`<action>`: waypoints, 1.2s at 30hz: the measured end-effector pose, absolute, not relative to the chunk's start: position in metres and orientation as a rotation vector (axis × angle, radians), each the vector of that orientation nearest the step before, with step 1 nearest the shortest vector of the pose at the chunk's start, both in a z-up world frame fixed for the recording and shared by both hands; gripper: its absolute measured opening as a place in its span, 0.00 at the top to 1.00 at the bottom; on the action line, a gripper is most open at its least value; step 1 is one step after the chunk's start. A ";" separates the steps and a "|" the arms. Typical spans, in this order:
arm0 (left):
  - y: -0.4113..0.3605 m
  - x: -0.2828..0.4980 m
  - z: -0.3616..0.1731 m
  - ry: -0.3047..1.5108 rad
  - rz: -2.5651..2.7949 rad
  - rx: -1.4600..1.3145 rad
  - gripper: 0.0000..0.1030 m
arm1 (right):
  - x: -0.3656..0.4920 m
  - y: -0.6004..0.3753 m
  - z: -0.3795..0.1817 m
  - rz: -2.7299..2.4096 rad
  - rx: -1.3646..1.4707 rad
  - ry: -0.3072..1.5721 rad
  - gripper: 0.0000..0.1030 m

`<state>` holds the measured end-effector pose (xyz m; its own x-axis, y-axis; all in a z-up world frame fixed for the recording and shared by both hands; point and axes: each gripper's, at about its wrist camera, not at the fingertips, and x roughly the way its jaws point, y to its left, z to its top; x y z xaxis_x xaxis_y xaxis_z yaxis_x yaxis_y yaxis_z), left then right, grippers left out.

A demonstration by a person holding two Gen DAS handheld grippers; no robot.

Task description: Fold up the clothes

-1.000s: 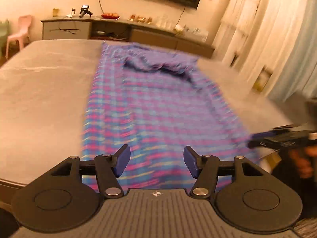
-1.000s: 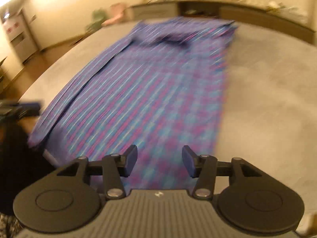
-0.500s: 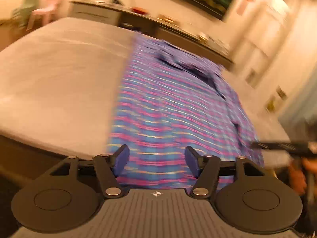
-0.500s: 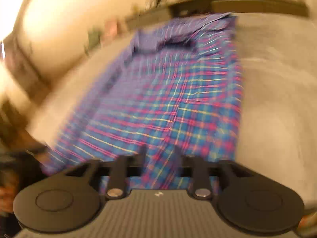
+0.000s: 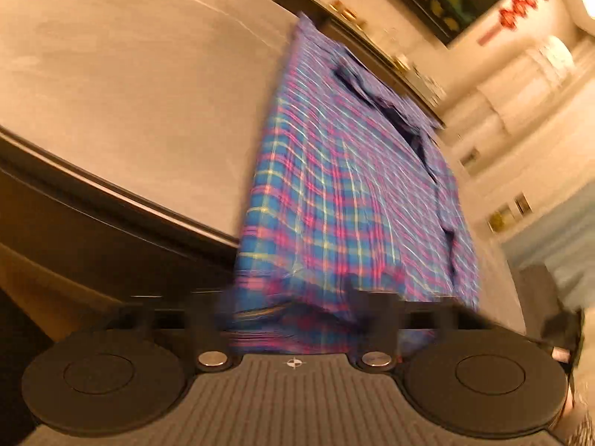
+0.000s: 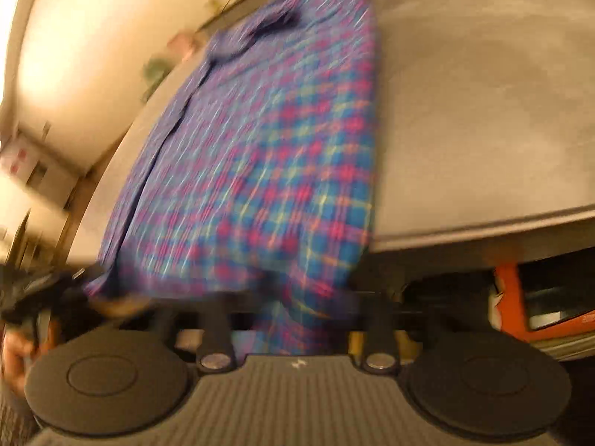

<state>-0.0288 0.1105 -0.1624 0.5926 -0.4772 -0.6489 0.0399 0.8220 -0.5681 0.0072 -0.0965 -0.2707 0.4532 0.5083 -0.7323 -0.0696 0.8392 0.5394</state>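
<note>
Shirt in blue-pink plaid lies flat on the grey table, long axis running straight away from both grippers toward the far cabinet; near hem hangs over the table's front edge, collar end farthest off.

Left gripper sits at the hem's left corner; jaws have just been closing, cloth bunched between them, fingers too blurred to see the pads, so grip reads as pinched on the hem but not certain; bare table lies to its left; other gripper shows as a dark blur at the right border of this view.

Right gripper sits at the hem's right corner in the right wrist view; jaws have just been closing too, a fold of plaid hanging down between them, again smeared; bare table and an orange box under the table edge lie to its right; a hand on the other tool shows at the far left.

Both hands about equally near the hem, one per corner; shirt stretches forward from both; likely next move is lifting the hem and carrying it forward along the long axis toward the collar, keeping both corners level so the fold lands square.
</note>
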 end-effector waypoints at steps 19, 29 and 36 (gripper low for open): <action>0.124 0.208 -0.062 0.776 -0.253 -0.761 0.39 | 0.214 -0.201 -0.218 0.248 0.727 0.866 0.53; 0.101 0.178 -0.110 0.803 -0.190 -0.435 0.30 | 0.179 -0.158 -0.222 0.297 0.368 0.886 0.95; 0.077 0.221 -0.103 0.766 -0.263 -0.296 0.64 | 0.149 -0.150 -0.214 0.231 0.228 0.953 0.90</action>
<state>0.2212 0.0769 -0.1028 0.6918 -0.3387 -0.6377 0.1253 0.9261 -0.3559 0.1487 -0.1499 -0.2141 0.5585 0.2936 -0.7758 -0.0942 0.9516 0.2924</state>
